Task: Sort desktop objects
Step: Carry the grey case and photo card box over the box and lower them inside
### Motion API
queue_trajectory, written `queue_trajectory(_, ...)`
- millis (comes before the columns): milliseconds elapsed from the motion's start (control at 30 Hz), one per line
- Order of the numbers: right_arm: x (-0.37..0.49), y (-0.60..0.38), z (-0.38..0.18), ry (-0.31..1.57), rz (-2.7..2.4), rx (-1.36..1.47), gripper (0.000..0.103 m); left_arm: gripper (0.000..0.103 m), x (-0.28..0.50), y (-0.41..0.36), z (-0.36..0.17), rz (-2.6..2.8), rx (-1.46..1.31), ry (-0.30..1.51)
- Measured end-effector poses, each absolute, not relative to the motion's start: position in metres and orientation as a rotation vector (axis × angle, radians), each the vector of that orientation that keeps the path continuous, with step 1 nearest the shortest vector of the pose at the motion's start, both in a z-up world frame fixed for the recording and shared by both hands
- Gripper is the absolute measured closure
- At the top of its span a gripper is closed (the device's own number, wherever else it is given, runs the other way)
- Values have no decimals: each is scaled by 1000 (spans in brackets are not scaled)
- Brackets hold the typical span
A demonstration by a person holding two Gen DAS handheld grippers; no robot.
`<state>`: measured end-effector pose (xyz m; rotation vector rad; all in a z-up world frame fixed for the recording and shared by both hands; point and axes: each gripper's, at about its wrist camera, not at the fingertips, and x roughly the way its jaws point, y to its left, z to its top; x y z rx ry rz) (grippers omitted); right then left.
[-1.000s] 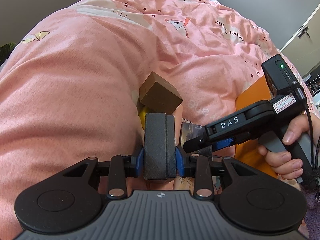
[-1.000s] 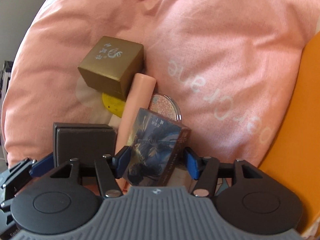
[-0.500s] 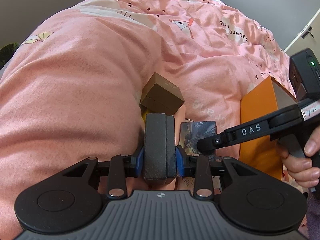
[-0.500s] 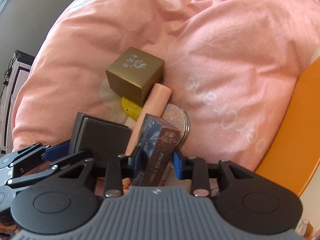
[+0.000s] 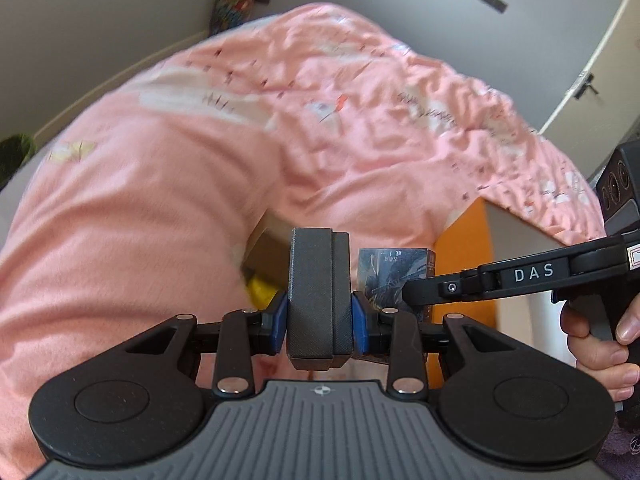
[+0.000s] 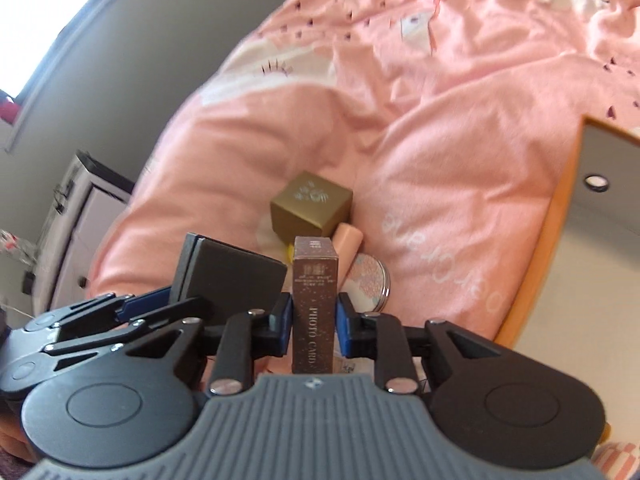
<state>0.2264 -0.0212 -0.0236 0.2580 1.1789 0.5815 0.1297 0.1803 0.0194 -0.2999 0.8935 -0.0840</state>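
A: Edges first, near to far. On our right the orange box [image 6: 560,216] has its wall right beside the right gripper [image 6: 313,316], pale inside showing past the rim. On our left the pink duvet [image 5: 140,220] bulges up close to the left gripper [image 5: 319,316].

B: So we've got a narrow pocket btwn duvet and box. Open room is above, and far out over the rumpled bedding twd the grey wall [image 5: 120,20].

A: Grips. Left gripper is clamped on the dark grey case [image 5: 318,296], blue pads pressed on both flat sides, case upright.

B: Right gripper's jaws are closing, w/ the photo card box [image 6: 314,300] btwn them, pads on its two wide faces, narrow edge facing us, upright. Person's hand [image 5: 600,344] on that handle.

A: Both held items sit side by side, just apart.

B: Beyond them, in the pocket: gold cube box [image 6: 310,212], w/ a pink tube [image 6: 349,240] leaning at its right, a round patterned compact [image 6: 370,284] below the tube, and a yellow item [image 5: 260,294] mostly hidden under the cube.
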Motion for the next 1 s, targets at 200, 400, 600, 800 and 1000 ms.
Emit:
queue_trajectory(200,201,-80,28,1036,541,359,79,65,134,135,59,-226,-244,774)
queue_trajectory(400,176,-144,49,962,404,382,79,65,150,76,71,-370,-199,742)
queue_trajectory(600,177,-192,22,1033,257,394,79,65,170,17,55,-442,-107,827)
queue_trajectory(800,191,-212,-15,1118,217,442,79,65,189,-21,24,-411,16,924)
queue_trajectory(1000,210,-213,-44,1184,217,466,79,65,199,-46,1,-315,141,1001)
